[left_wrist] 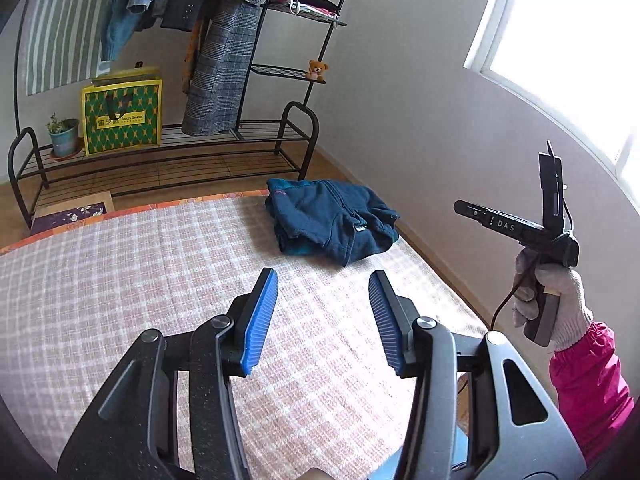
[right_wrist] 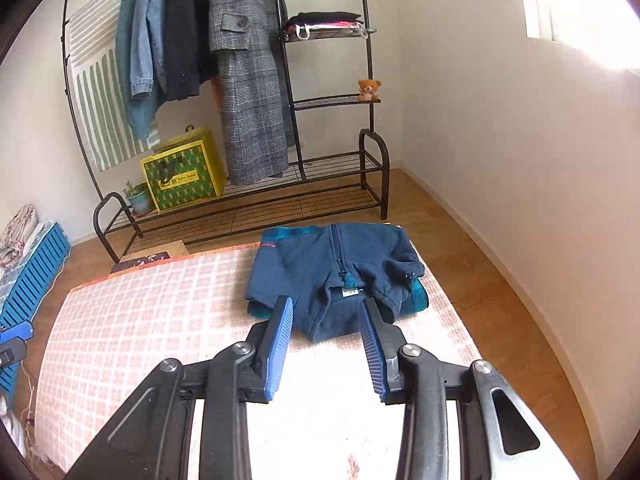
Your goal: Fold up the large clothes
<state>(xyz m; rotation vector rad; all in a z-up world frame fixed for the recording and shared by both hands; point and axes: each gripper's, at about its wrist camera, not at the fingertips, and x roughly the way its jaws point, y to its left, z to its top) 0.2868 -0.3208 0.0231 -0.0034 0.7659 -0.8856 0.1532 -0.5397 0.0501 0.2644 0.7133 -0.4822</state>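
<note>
A navy zip jacket (right_wrist: pixel 336 276) is seen folded into a compact bundle at the far right corner of the checked table cover (left_wrist: pixel 120 272); the folding is judged essentially done. Left gripper (left_wrist: pixel 323 320) and right gripper (right_wrist: pixel 326 346) are held partly open, empty, above the cover. The bundle's underside is hidden.

My folded jacket (right_wrist: pixel 334 280) lies on the counter (right_wrist: pixel 160 312) at its far right corner, ahead of my right fingers (right_wrist: pixel 280 330), with the clothes rack (right_wrist: pixel 248 196) behind it by the wall and the window (left_wrist: pixel 568 52) to the right.
</note>
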